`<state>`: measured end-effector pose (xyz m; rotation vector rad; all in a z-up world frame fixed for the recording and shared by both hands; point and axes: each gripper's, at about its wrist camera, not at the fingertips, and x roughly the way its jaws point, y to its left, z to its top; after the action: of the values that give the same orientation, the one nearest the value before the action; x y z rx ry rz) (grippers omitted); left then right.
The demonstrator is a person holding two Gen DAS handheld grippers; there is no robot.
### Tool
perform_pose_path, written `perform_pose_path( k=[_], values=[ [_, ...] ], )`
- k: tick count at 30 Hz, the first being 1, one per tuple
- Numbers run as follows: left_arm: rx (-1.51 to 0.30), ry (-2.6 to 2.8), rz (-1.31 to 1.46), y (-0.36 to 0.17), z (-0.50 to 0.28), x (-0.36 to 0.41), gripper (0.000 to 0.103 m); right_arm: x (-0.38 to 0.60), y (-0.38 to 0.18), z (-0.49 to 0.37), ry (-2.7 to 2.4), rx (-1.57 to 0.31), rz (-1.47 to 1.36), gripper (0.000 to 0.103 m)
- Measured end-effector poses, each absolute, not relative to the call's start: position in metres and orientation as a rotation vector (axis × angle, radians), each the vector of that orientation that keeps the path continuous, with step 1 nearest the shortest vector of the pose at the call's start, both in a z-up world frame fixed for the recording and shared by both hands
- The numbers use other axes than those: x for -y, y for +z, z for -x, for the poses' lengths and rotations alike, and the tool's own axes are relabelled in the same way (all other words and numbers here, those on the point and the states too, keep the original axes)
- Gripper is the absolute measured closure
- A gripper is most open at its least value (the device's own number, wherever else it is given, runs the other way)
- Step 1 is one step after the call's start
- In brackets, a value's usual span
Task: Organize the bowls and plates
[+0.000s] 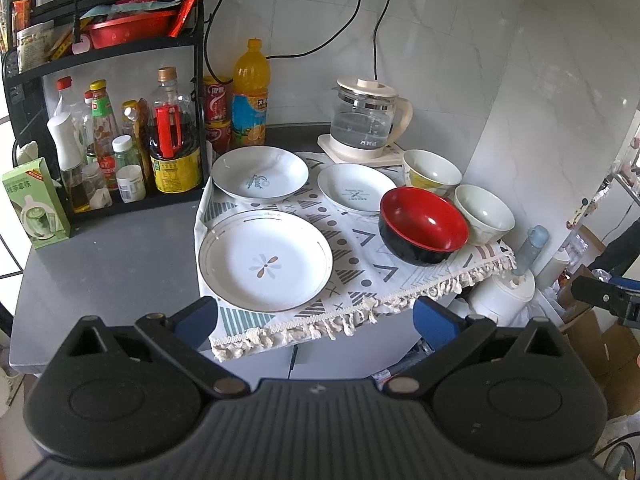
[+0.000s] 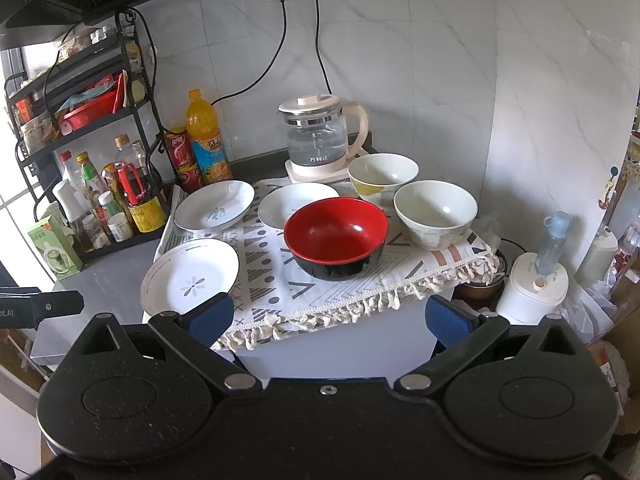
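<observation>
Three white plates lie on a patterned cloth (image 1: 360,268): a large flower plate (image 1: 265,260) (image 2: 190,276) at the front left, a deep plate (image 1: 260,173) (image 2: 215,205) behind it, and a smaller plate (image 1: 356,188) (image 2: 288,202) in the middle. A red-and-black bowl (image 1: 423,224) (image 2: 336,236) stands at the front right. Two pale bowls stand behind it, one near (image 1: 484,214) (image 2: 435,208) and one far (image 1: 431,170) (image 2: 383,174). My left gripper (image 1: 316,316) is open and empty, before the flower plate. My right gripper (image 2: 328,316) is open and empty, before the red bowl.
A glass kettle (image 1: 366,118) (image 2: 318,140) stands at the back against the tiled wall. A black rack of sauce bottles (image 1: 120,140) (image 2: 100,200), an orange drink bottle (image 1: 250,92) and a green box (image 1: 34,204) are on the left. A white appliance (image 2: 532,288) stands lower right.
</observation>
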<state>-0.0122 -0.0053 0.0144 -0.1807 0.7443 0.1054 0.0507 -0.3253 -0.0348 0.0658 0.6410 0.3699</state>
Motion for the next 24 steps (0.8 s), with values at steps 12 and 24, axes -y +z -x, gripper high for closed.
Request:
perform_pose_path(
  k=[12, 24],
  values=[
    [-0.765, 0.104, 0.181, 0.013, -0.006, 0.002, 0.0, 0.325, -0.035, -0.067, 0.361, -0.653, -0.069, 0.0],
    [-0.814, 0.101, 0.206, 0.004, -0.063, -0.002, 0.0, 0.324, -0.045, -0.107, 0.335, -0.695, -0.056, 0.0]
  ],
)
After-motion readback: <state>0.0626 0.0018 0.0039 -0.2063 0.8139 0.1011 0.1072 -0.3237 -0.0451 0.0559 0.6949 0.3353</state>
